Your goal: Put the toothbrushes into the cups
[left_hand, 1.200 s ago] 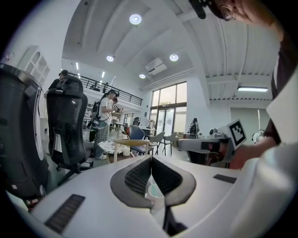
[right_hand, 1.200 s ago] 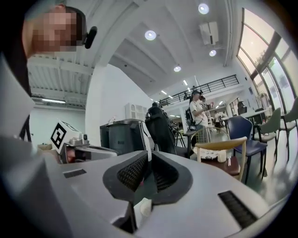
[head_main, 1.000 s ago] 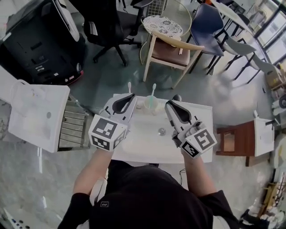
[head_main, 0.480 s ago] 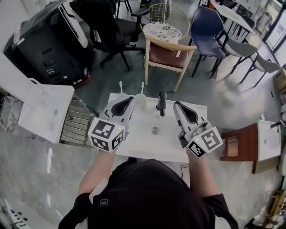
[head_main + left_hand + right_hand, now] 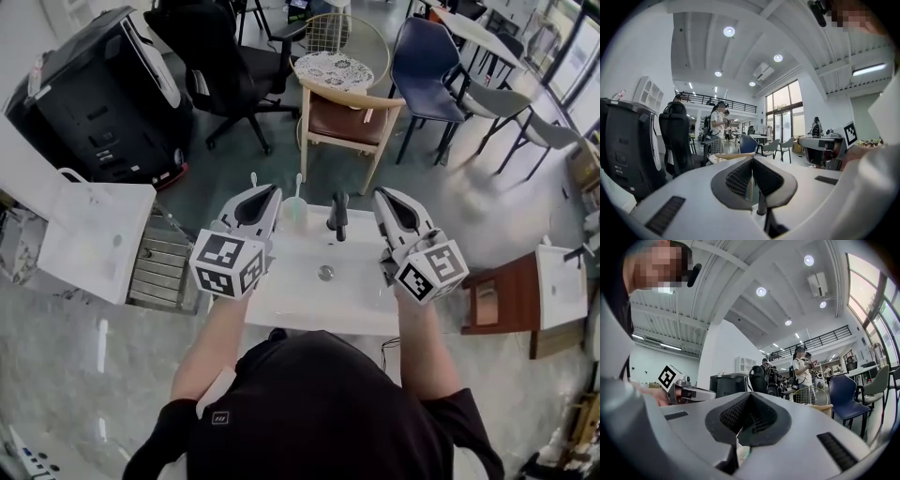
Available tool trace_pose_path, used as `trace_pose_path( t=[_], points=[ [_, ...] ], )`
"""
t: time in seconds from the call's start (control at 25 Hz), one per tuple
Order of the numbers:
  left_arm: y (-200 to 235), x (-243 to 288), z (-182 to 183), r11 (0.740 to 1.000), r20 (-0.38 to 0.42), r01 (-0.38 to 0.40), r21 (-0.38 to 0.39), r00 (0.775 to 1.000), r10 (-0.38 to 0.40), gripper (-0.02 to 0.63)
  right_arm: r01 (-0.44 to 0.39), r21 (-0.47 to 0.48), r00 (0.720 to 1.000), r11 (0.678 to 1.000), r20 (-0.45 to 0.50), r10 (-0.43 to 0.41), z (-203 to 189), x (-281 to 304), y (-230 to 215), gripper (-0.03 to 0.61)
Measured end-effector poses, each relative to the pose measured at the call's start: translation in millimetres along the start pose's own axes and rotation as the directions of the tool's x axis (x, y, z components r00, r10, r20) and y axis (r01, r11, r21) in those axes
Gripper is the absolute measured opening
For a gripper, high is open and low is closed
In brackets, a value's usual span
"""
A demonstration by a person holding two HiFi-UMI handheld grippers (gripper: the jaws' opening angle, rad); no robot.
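1. The left gripper (image 5: 267,194) sits left of centre in the head view and is clenched. In the left gripper view its ribbed pads (image 5: 739,177) meet at the tip, with only a thin slit lower down, and they grip nothing.
2. Its tip hangs over the rear left corner of the white washbasin (image 5: 300,302). No contact with the basin shows.
3. The right gripper (image 5: 384,197), right of centre in the head view, is also closed. In the right gripper view its dark pads (image 5: 735,414) join at the tip and carry nothing.
4. Its tip is above the rear right corner of the basin, to the right of the black tap (image 5: 337,217) and apart from it.
5. One toothbrush (image 5: 299,185) stands upright, head up, in a pale green cup (image 5: 295,216). The cup is on the basin's back edge, between the left gripper and the tap.
6. A second toothbrush (image 5: 253,180) pokes up just above the left gripper in the frame. The gripper hides its lower end, so whether it stands in a cup cannot be told.
7. The two grippers are well apart. The cup, the tap and the drain (image 5: 325,273) lie between them.
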State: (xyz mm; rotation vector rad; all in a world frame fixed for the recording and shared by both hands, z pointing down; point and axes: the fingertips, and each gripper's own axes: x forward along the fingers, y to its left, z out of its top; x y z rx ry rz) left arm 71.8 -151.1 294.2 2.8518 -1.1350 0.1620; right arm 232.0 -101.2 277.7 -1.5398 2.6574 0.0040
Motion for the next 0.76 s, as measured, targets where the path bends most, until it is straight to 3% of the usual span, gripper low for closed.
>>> trace_pose_path(
  t=[0.56,0.76],
  points=[
    [-5,-8,-6,0.999,-0.019,0.043,-0.002,0.999,-0.043,0.016,0.053,0.031,0.998,0.998,-0.035,-0.052,-10,-14,12,0.028],
    [-4,-9,-5,0.998,-0.018,0.057,-0.006,0.998,-0.057,0.015,0.037,0.028,0.999,0.999,-0.037,-0.036,-14,-10,16,0.026]
  ],
)
